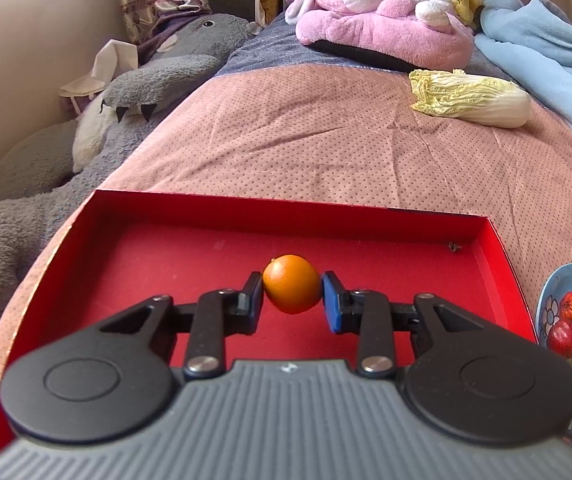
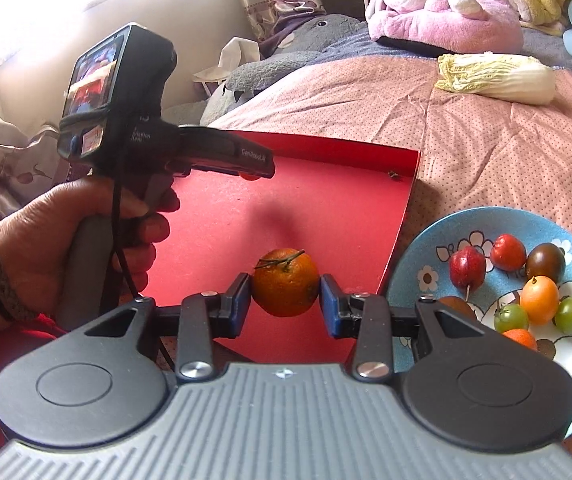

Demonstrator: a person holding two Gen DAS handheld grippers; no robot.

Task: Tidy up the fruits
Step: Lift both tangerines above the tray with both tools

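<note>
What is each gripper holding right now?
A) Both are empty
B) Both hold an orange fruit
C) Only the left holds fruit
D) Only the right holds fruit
B: the left gripper is shut on a smooth orange fruit over the red tray, and the right gripper is shut on a stemmed orange.

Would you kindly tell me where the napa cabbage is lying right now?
The napa cabbage lies on the pink bedspread, upper right in both wrist views, beyond the red tray and beside the blue blanket.
</note>
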